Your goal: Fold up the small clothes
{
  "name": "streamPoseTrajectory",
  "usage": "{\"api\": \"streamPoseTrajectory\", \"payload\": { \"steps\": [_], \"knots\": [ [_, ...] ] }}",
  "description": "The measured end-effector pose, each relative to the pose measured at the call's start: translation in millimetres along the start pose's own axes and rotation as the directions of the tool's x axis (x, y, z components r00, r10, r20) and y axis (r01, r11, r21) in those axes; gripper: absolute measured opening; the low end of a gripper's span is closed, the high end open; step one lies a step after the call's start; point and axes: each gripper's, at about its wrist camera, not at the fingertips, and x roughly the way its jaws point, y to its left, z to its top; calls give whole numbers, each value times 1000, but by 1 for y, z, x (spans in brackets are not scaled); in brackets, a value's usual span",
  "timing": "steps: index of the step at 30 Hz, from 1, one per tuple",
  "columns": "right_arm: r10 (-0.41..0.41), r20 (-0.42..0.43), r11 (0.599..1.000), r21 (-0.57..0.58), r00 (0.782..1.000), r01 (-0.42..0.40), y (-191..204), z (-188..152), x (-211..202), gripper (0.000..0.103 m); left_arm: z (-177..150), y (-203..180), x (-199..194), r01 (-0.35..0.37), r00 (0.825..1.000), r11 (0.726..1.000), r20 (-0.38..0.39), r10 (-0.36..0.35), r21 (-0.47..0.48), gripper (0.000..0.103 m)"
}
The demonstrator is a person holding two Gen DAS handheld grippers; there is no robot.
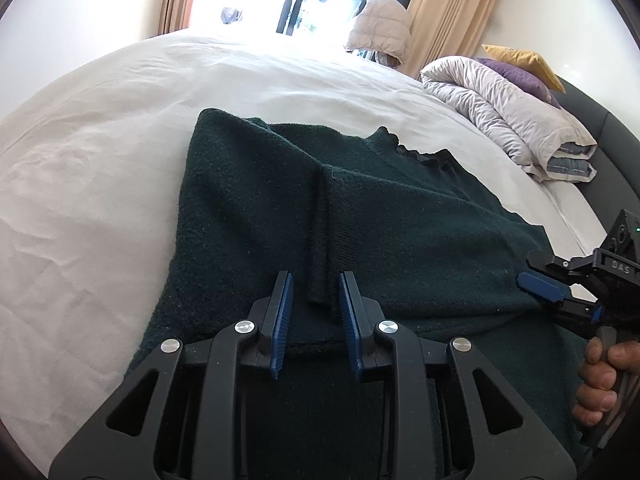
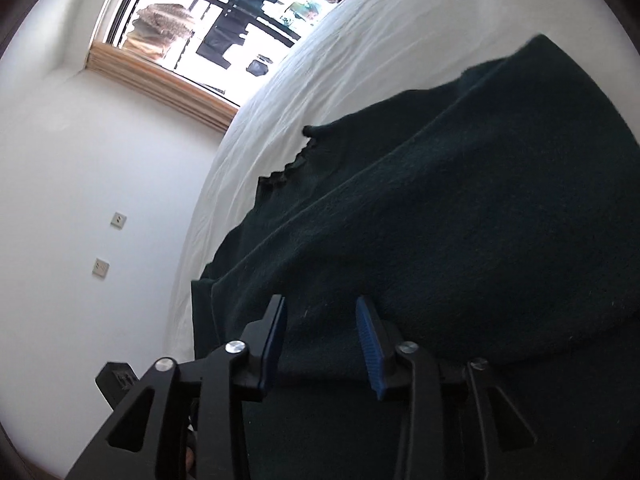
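A: Where's the sweater (image 1: 400, 216) sitting?

B: Spread on the white bed (image 1: 100, 184), filling the middle and lower right of the left wrist view. The neckline (image 1: 416, 152) lies toward the upper right, near the rolled duvet (image 1: 508, 120) and the purple pillow (image 1: 516, 74). One sleeve (image 1: 332, 240) is already laid inward over the body, running down the centre of the frame.

A: And the left tongs (image 1: 316, 320)?

B: At lower centre, over the near hem. Their blue pads stand a narrow gap apart, straddling the sleeve's cuff end. I see knit between them but can't tell whether the pads press on it.

A: The right tongs (image 2: 320, 340)?

B: In their own view they sit at lower centre with dark knit bunched between the pads, which are also only narrowly parted. From the left wrist view the same tongs (image 1: 540, 288) come in from the right edge, a hand (image 1: 600, 380) on the grip, with the tip at the sweater's side edge. It looks like a pinch on that edge, though I can't confirm contact.

A: Why both low at the near end?

B: My guess is that taking hem and side edge together lets the fabric lift evenly, so the next fold toward the neckline stays square instead of dragging the sleeve askew.
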Motion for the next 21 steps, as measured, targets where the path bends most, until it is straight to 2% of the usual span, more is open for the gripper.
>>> {"api": "streamPoseTrajectory", "payload": {
  "steps": [1,3,6,8,9,11,13,16,18,20,21],
  "knots": [
    [-2,14,1000,25,1000,2,-7,2,-6,14,0,0,0,1,1000,1000,0,-1,-1,25],
    [-18,60,999,50,998,15,-21,4,-25,14,0,0,0,4,1000,1000,1,-4,-3,25],
    [-85,146,992,103,986,70,-36,2,-62,14,-1,0,-1,5,1000,1000,2,-5,-3,25],
    [-175,189,980,124,966,153,-33,-9,-85,34,-1,0,-1,5,1000,1000,2,-5,-4,25],
    [-147,199,987,95,969,130,-27,-17,-95,36,-1,0,-1,6,1000,1000,2,-6,-5,25],
    [-53,155,998,27,986,49,-11,-41,-101,38,-1,0,-1,5,1000,1000,3,-5,-4,25],
    [-2,46,999,-51,999,5,6,-74,-91,45,-1,0,-1,8,1000,1000,1,-8,-6,25],
    [20,-117,994,-105,993,-32,15,-123,-70,45,4,6,-11,49,998,997,-27,-51,-54,25],
    [28,-78,991,-130,997,-38,11,-137,-75,45,2,7,-33,17,999,997,-41,-20,-73,25],
    [53,-67,996,-74,996,-58,-1,-134,-82,43,-7,1,-62,-3,999,998,-44,0,-55,25],
    [51,-64,997,-48,997,-54,-8,-131,-86,38,-15,-3,-76,-3,999,999,-47,1,-37,25]
  ]
}}
